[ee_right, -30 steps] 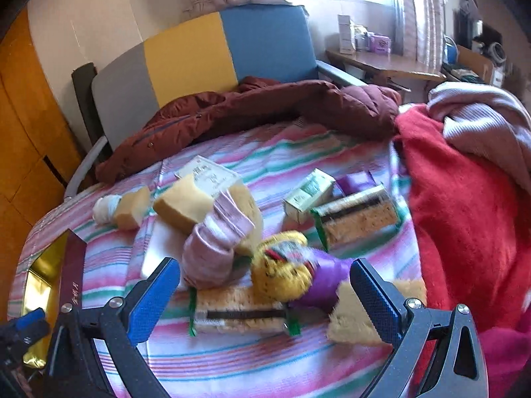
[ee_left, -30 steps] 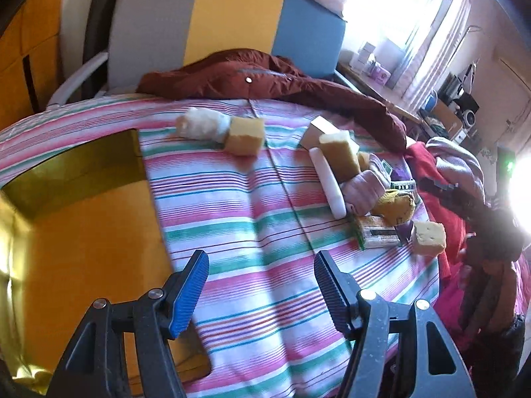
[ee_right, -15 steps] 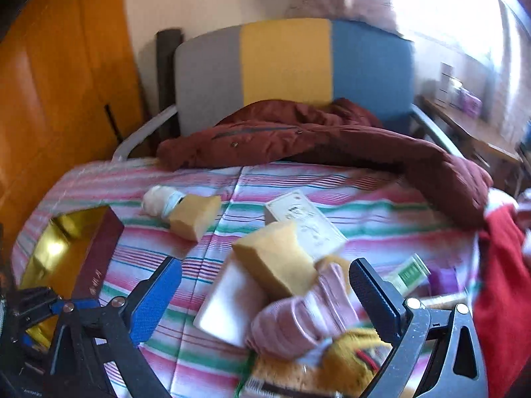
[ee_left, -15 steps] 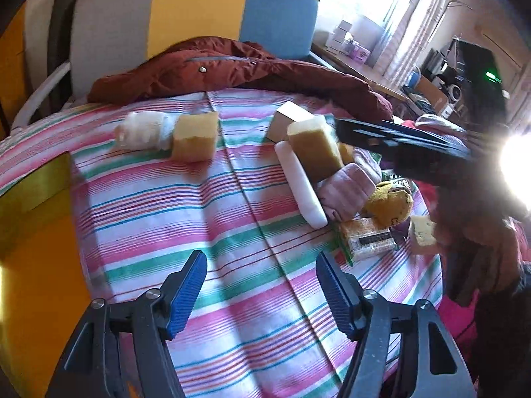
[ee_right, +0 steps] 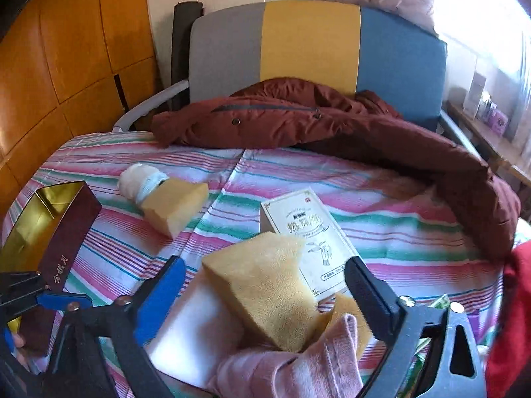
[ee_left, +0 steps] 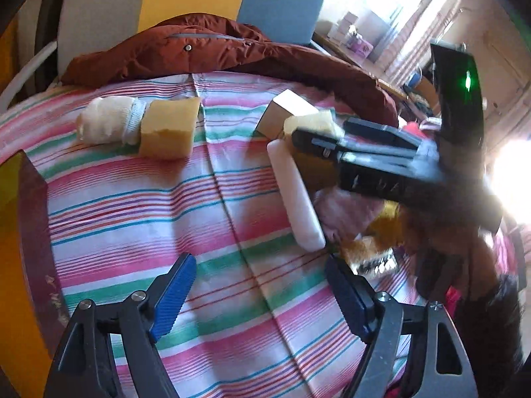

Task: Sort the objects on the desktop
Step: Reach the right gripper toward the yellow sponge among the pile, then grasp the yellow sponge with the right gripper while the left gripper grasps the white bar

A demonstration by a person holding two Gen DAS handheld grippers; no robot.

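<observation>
Two grippers over a striped cloth (ee_left: pixel 139 205). Left gripper (ee_left: pixel 259 292): jaws spread and just been widening, bare cloth between them. Right gripper (ee_right: pixel 265 298): jaws apart, just been narrowing, a yellow sponge (ee_right: pixel 265 285) between them, pads not pressing it. Sponge rests atop a white block (ee_right: pixel 199 331), beside a pink sock (ee_right: pixel 298 361) and a printed box (ee_right: pixel 308 232).

In the left wrist view the right gripper (ee_left: pixel 381 152), motion-blurred, hid most of the far yellow sponge (ee_left: pixel 310 122); window glare (ee_left: pixel 507 182) washed out the right edge.
</observation>
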